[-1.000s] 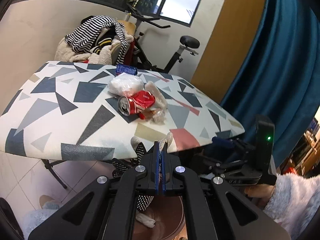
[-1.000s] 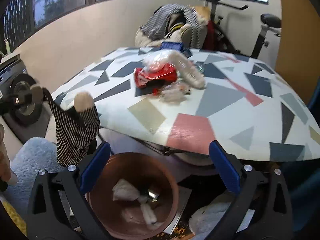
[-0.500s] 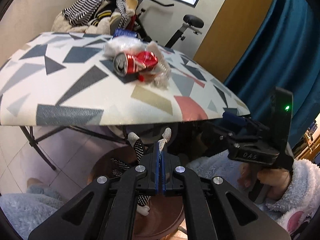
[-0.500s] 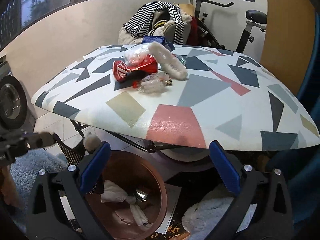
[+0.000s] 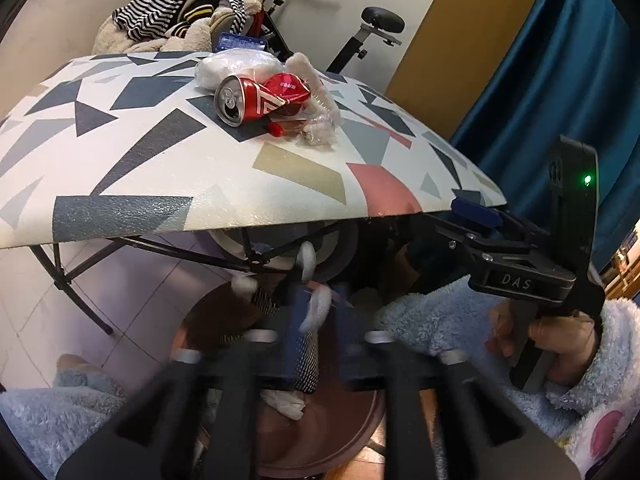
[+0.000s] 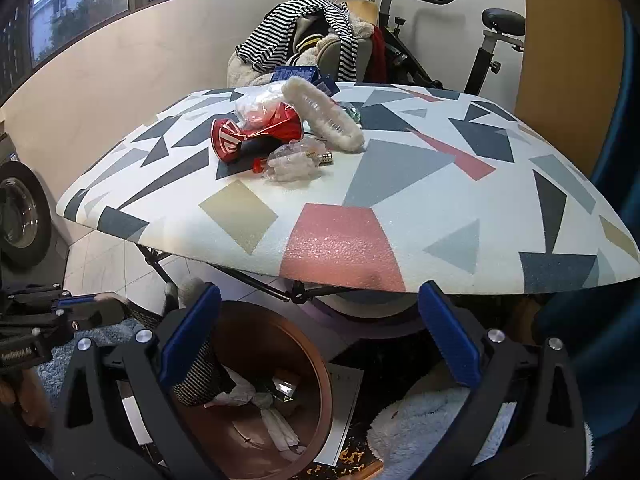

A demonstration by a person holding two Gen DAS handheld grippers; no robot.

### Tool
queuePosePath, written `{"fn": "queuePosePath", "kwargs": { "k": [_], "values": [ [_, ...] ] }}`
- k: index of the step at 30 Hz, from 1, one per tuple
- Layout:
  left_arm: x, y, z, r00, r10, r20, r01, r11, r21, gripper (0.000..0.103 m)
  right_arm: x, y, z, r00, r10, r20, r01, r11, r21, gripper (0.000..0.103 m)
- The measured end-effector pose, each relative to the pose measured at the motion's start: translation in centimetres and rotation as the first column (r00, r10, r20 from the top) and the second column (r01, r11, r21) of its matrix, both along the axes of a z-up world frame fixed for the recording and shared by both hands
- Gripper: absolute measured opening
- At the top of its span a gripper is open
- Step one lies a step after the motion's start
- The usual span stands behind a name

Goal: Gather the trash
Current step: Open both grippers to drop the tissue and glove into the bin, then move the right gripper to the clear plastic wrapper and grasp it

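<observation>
A crushed red can [image 5: 260,98] [image 6: 256,134] lies on the patterned table [image 5: 160,184] [image 6: 440,216] with a clear plastic bag [image 5: 236,66] [image 6: 260,104], a white fuzzy strip [image 6: 324,114] and a crumpled clear wrapper [image 6: 296,160]. A brown bin [image 6: 296,360] [image 5: 320,440] stands on the floor under the table edge with white tissues inside. My left gripper [image 5: 316,320] is blurred, its jaws parting over the bin; a black-and-white dotted sock [image 5: 304,356] [image 6: 200,372] drops between them. My right gripper [image 6: 316,336] is wide open and empty above the bin.
A chair piled with striped clothes [image 6: 304,28] and an exercise bike [image 6: 492,40] stand behind the table. A blue curtain [image 5: 560,80] hangs on the right. A washing machine [image 6: 20,216] is at the left. The table's black folding legs [image 5: 80,268] cross beside the bin.
My left gripper has lowered toward the bin and its jaws have come apart, letting go of the dotted sock. My right gripper has stayed open and drawn back a little.
</observation>
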State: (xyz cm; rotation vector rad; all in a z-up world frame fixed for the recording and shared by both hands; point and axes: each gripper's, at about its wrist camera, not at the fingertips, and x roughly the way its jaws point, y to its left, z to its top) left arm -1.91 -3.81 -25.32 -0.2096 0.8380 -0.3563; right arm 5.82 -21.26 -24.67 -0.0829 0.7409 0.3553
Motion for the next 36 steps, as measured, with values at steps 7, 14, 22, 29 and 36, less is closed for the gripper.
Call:
{"fn": "queuePosePath", "kwargs": {
  "k": [7, 14, 22, 29, 36],
  "values": [
    [-0.1, 0.5, 0.4, 0.998, 0.062, 0.031, -0.063, 0.997, 0.044, 0.084, 0.0, 0.0, 0.0, 1.0, -0.006, -0.001, 0.006, 1.0, 0.0, 0.097],
    [-0.3, 1.9, 1.5, 0.983, 0.164, 0.083, -0.172, 0.981, 0.09, 0.096, 0.0, 0.0, 0.0, 1.0, -0.005, 0.019, 0.005, 1.0, -0.005, 0.097],
    [0.1, 3.2, 3.6, 0.959, 0.237, 0.156, -0.261, 0.952, 0.16, 0.097, 0.6, -0.3, 0.7, 1.0, -0.01, 0.028, 0.009, 1.0, 0.011, 0.097],
    [0.9, 4.6, 6.3, 0.927, 0.267, 0.265, -0.323, 0.926, 0.197, 0.097, 1.8, -1.0, 1.7, 0.999, -0.029, 0.042, 0.027, 0.999, 0.027, 0.097],
    [2.4, 5.7, 9.3, 0.904, 0.286, 0.319, -0.351, 0.92, 0.171, 0.097, 4.0, -1.4, 3.1, 0.999, -0.001, 0.039, 0.0, 1.0, 0.027, 0.097]
  ]
}}
